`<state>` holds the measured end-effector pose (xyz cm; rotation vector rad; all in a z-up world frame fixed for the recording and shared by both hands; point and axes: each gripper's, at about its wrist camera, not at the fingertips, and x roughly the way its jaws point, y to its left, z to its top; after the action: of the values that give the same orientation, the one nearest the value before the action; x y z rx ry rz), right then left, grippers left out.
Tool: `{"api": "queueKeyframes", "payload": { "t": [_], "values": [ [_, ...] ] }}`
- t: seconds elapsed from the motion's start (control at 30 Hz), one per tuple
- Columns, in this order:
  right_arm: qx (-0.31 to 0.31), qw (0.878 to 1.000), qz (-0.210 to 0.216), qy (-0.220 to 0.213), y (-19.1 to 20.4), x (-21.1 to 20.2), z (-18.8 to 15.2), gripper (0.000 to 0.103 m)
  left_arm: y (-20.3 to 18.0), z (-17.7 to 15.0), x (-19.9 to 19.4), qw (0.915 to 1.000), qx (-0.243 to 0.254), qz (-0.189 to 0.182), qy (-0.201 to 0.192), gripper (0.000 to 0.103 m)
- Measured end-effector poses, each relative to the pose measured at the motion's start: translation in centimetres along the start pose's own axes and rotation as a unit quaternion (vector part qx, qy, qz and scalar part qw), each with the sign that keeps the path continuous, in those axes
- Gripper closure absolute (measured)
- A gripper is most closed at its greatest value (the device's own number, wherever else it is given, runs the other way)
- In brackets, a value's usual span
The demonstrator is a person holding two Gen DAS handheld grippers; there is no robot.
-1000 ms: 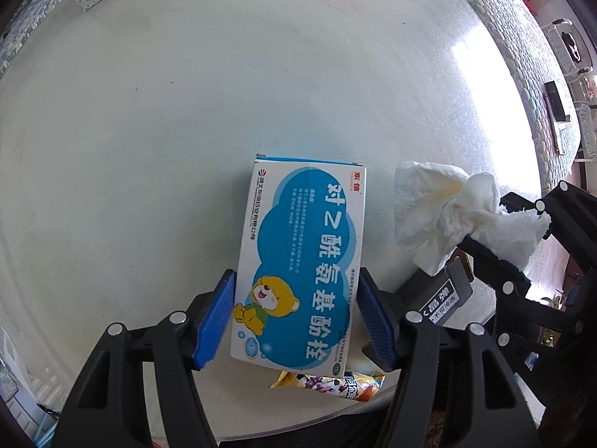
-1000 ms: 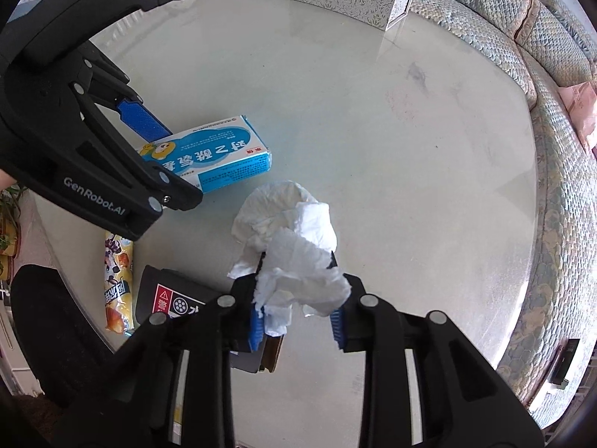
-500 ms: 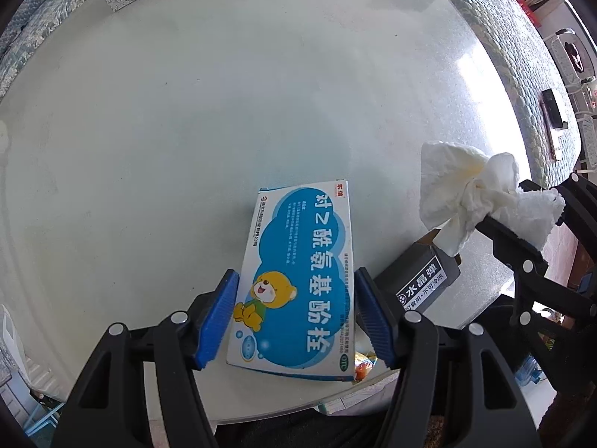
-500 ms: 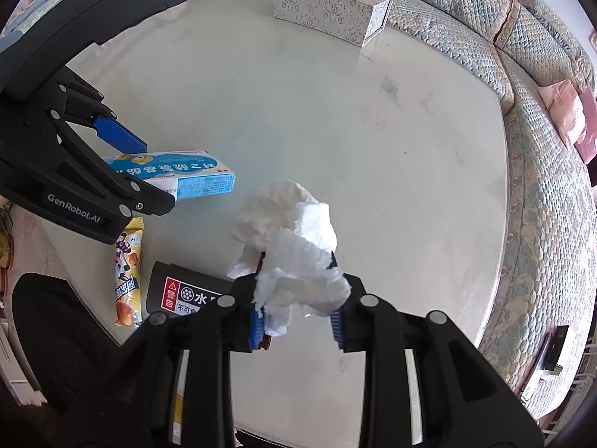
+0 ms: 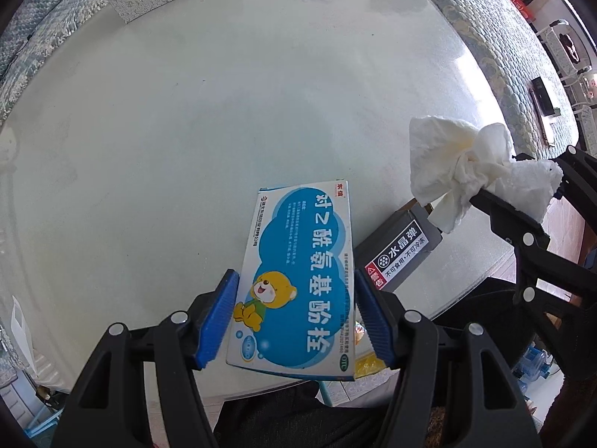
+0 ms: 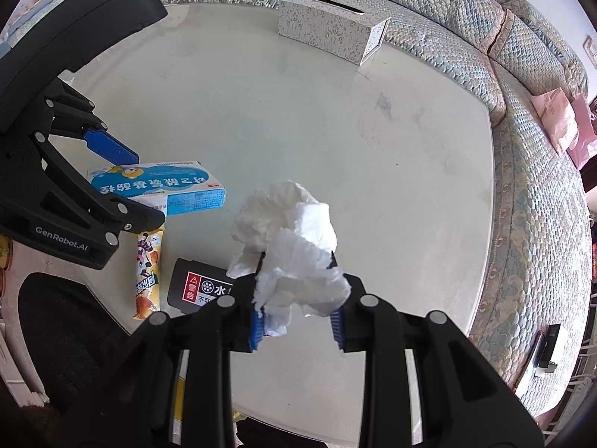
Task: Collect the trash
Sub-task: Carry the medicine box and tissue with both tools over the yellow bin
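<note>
Fingers (image 5: 220,321) above black packet (image 5: 399,254), snack wrapper (image 6: 147,272)

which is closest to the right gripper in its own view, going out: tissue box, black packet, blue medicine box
1. black packet, on the table just left of the right gripper
2. blue medicine box, farther left, held in the left gripper
3. tissue box, at the table's far edge by the sofa

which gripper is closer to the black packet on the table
Right. The right gripper, shut on the tissue, hangs just over the black packet; the left gripper, holding the blue box, is beside it.
</note>
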<state>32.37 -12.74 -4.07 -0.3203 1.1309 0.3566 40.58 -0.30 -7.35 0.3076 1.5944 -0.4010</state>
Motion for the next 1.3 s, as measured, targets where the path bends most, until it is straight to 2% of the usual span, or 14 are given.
{"api": "queueKeyframes", "payload": {
  "t": [0.37,0.67,1.0,1.1,1.3],
  "values": [
    [-0.019,1.000,-0.012,-0.015,2.5,-5.1,-2.2,0.075,-3.4,-3.6,-2.7,0.9992,0.023,0.019,-0.029,0.041],
    [-0.038,0.999,-0.015,-0.020,5.9,-8.0,-6.3,0.075,-5.5,-9.2,-3.2,0.9980,0.031,0.023,-0.050,0.041],
    [-0.059,0.998,-0.005,-0.015,10.0,-9.0,-12.1,0.075,-8.3,-16.6,-0.8,0.9968,0.043,0.016,-0.066,0.041],
    [-0.062,0.998,-0.001,-0.009,11.1,-8.5,-13.9,0.075,-9.2,-18.6,0.9,0.9965,0.053,0.020,-0.061,0.041],
    [-0.061,0.998,0.006,0.007,12.5,-6.5,-17.2,0.075,-9.7,-21.6,4.6,0.9970,0.060,0.004,-0.048,0.041]
  ]
}}
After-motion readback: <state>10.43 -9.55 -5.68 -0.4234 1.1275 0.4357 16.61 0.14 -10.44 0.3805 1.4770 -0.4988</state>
